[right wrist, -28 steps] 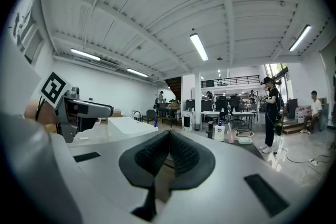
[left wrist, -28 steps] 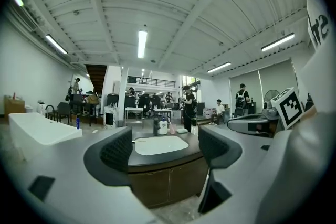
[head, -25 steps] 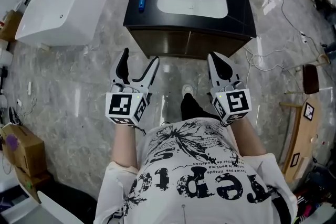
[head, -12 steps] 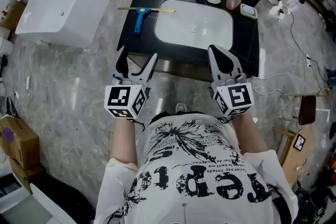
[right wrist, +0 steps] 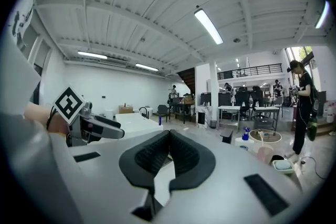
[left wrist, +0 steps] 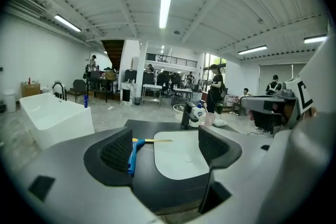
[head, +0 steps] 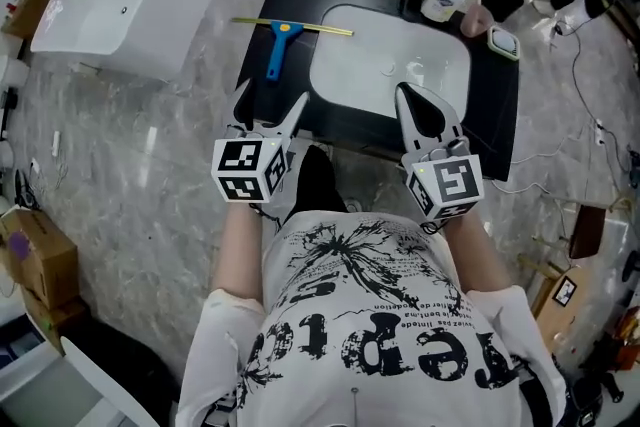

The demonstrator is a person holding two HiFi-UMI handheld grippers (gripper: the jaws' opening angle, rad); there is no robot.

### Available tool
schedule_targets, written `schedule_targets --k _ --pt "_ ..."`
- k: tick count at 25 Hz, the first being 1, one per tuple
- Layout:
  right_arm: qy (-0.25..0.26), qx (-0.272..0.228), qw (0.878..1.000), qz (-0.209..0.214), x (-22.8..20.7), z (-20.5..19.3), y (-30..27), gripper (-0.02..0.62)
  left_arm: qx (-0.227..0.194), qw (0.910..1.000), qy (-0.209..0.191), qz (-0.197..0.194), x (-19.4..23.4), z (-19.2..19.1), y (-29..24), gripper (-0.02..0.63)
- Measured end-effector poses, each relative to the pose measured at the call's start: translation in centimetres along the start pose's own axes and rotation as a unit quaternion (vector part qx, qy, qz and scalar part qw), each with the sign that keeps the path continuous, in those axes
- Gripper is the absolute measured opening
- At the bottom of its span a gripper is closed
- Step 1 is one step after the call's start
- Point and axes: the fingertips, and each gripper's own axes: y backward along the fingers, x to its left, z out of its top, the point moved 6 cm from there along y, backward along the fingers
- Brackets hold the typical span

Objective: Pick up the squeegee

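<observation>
Left gripper (head: 270, 110) hangs with its jaws spread wide and nothing between them, over the near left edge of the desk (head: 255, 80). My right gripper (head: 414, 105) has its jaws pressed together, empty, above the near rim of the basin (head: 390, 60).

The squeegee (head: 278, 47) lies flat on the desk's far left part, just left of the basin. Its blue handle points back toward me and its yellow blade runs across the far end. In the left gripper view the handle (left wrist: 132, 155) shows ahead of my left gripper (left wrist: 168, 149), close by its left jaw (apart from it, not touching).

I judge this to be the reach, with the grasp not yet made. To do it well I should carry the left gripper forward and down and centre the open jaws astride the handle's middle. They should close only once the pads sit low beside it, since a flat-lying handle may skid. The right gripper (right wrist: 168, 152) is best kept clear.
</observation>
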Motion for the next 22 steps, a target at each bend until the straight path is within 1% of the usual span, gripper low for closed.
schedule_targets --k 6,11,15,19,22 --pt "-0.018 0.034 0.999 -0.014 -3.2 -0.7 -10.0 0.015 0.072 0.9972 0.016 -0.011 6.8 -0.7 -10.3 0.377" --pt "-0.035 0.065 0.997 -0.024 -4.6 -1.7 -17.0 0.015 0.137 0.9901 0.027 -0.015 11.9 -2.2 -17.4 0.377" --pt "-0.048 0.088 0.995 -0.028 -5.5 -3.4 -21.7 0.015 0.195 0.9796 0.043 -0.02 15.2 -4.9 -22.7 0.377" --pt "-0.062 0.112 0.991 -0.036 -6.7 -5.2 -24.3 0.015 0.251 0.9661 0.056 -0.021 16.5 -7.8 -26.2 0.377" --pt "-0.069 0.122 0.989 -0.041 -7.6 -6.2 -25.8 0.015 0.282 0.9572 0.062 -0.016 17.4 -9.3 -28.2 0.377"
